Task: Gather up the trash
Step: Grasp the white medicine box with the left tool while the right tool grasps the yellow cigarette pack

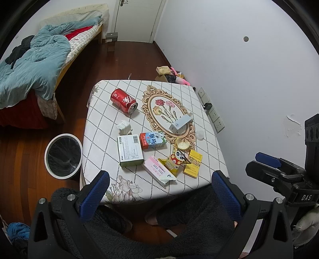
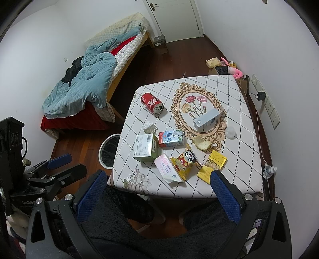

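Unmade bed point(image 1: 39, 59), white door point(image 1: 139, 18)

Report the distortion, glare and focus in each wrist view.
Left wrist view: strong fisheye bending, black corners, table edges bowed, red can sharp, no harsh glare. Right wrist view: same bending, even light, soft shadows, bin partly hidden behind the table.

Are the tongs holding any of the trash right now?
No. The left tongs and right tongs are both open and empty, above the table's near edge.

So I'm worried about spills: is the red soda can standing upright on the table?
No, the red soda can lies on its side on the table, its opened top facing the camera.
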`<action>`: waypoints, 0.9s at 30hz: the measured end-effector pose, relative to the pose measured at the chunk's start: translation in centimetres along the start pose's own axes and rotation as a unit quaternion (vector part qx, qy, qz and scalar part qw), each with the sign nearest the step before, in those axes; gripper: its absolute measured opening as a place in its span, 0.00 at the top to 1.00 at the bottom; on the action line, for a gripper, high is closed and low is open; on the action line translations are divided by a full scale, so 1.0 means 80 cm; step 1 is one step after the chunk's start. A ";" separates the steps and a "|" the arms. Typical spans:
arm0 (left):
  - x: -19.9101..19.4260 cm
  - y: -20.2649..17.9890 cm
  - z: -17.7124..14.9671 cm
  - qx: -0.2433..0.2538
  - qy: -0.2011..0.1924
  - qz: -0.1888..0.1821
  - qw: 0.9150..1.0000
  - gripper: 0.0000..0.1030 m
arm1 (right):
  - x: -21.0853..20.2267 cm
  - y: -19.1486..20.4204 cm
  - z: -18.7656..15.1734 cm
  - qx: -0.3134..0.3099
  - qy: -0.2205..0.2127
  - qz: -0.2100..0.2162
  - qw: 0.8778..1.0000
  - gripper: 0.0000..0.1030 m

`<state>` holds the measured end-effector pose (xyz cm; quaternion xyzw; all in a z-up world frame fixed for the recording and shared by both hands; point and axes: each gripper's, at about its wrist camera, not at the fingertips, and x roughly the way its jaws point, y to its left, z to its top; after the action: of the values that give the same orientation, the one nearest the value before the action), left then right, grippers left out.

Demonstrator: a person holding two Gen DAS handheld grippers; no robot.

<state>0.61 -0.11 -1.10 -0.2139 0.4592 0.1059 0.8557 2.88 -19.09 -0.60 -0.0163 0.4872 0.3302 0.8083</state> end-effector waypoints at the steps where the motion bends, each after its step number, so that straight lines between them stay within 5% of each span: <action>1: 0.001 0.000 0.000 0.000 0.000 0.002 1.000 0.00 | 0.001 -0.001 0.000 0.003 -0.001 0.001 1.000 0.00; 11: 0.067 0.029 0.026 -0.009 -0.019 0.127 0.992 0.00 | 0.050 -0.051 0.022 0.084 -0.012 -0.021 0.996 0.00; 15: 0.137 0.057 0.031 -0.026 0.016 0.164 0.986 0.00 | 0.115 -0.099 0.021 0.134 0.010 -0.061 0.989 0.01; 17: 0.177 0.071 0.027 -0.038 0.049 0.178 0.982 0.00 | 0.158 -0.125 0.017 0.163 0.034 -0.059 0.984 0.10; 19: 0.211 0.089 0.023 -0.055 0.080 0.184 0.978 0.00 | 0.191 -0.144 0.009 0.184 0.054 -0.071 0.979 0.24; 27: 0.292 0.113 0.018 -0.111 0.156 0.162 0.968 0.00 | 0.298 -0.201 -0.026 0.242 0.110 -0.115 0.957 0.24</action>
<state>11.23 8.19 -22.26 -0.2444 0.6007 0.2590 0.7158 17.46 -20.06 -25.46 0.0877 0.6333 0.1031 0.7620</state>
